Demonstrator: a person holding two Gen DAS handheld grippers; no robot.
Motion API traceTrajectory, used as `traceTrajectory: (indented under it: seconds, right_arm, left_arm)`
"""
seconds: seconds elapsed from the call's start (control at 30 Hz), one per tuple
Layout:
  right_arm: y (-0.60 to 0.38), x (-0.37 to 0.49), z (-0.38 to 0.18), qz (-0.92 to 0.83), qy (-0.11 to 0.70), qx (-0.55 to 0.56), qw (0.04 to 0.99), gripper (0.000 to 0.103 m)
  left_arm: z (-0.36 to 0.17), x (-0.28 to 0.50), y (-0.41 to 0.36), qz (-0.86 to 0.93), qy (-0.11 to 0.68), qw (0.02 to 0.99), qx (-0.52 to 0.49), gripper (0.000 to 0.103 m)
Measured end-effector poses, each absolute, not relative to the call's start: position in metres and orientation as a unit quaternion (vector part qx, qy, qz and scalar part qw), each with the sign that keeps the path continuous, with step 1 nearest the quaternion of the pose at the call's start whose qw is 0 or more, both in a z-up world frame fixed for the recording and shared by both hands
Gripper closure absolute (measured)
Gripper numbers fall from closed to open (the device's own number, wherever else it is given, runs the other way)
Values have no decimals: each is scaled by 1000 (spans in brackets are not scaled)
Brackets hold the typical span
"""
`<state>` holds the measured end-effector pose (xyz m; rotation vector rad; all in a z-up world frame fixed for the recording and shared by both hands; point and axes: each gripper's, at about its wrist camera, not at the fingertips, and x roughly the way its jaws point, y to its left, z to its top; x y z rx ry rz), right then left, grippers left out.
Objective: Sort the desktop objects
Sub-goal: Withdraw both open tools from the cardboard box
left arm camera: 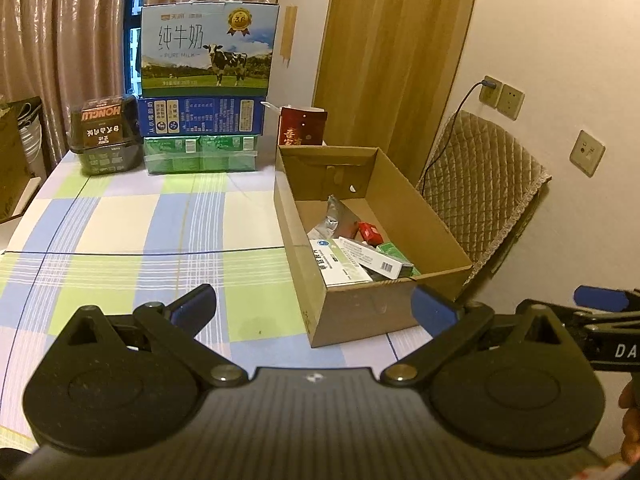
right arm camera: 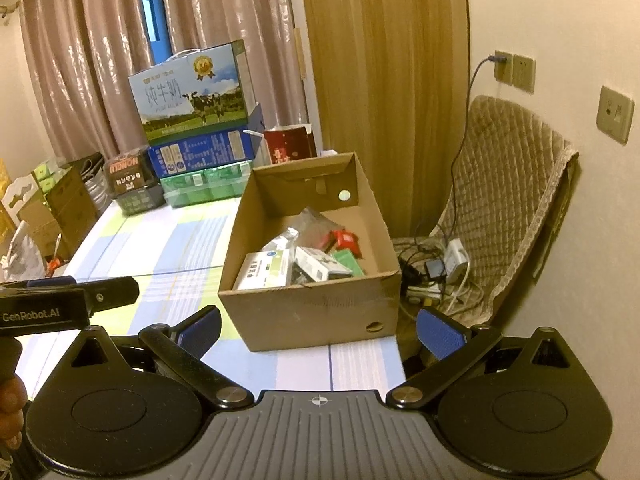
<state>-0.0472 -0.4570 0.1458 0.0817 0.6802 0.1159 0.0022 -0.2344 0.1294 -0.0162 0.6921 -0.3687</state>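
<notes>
An open cardboard box (left arm camera: pixel 360 312) stands at the right side of the table, its front wall close ahead of both grippers. Inside lie a white-and-green medicine box (left arm camera: pixel 340 266), a long white box with a barcode (left arm camera: pixel 372 258), a small red pack (left arm camera: pixel 369 233), a silver pouch (left arm camera: pixel 332 216) and a green box (left arm camera: pixel 394 252). The right wrist view shows the same box (right arm camera: pixel 308 316) and its contents from higher up. My left gripper (left arm camera: pixel 316 308) is open and holds nothing. My right gripper (right arm camera: pixel 320 332) is open and holds nothing too.
The checked tablecloth (left arm camera: pixel 140 220) stretches left of the box. At the back stand stacked milk cartons (left arm camera: pixel 208 48), a black basket (left arm camera: pixel 106 136) and a red box (left arm camera: pixel 302 126). A quilted chair (right arm camera: pixel 512 184) with a power strip (right arm camera: pixel 440 268) sits right of the table.
</notes>
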Motion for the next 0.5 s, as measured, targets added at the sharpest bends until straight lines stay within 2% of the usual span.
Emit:
traceTrajectory:
  seconds: [0.5]
  right_arm:
    - [-454, -48, 143, 58, 332, 33, 941, 2]
  left_arm:
    - [123, 2, -239, -177, 344, 922, 6, 1]
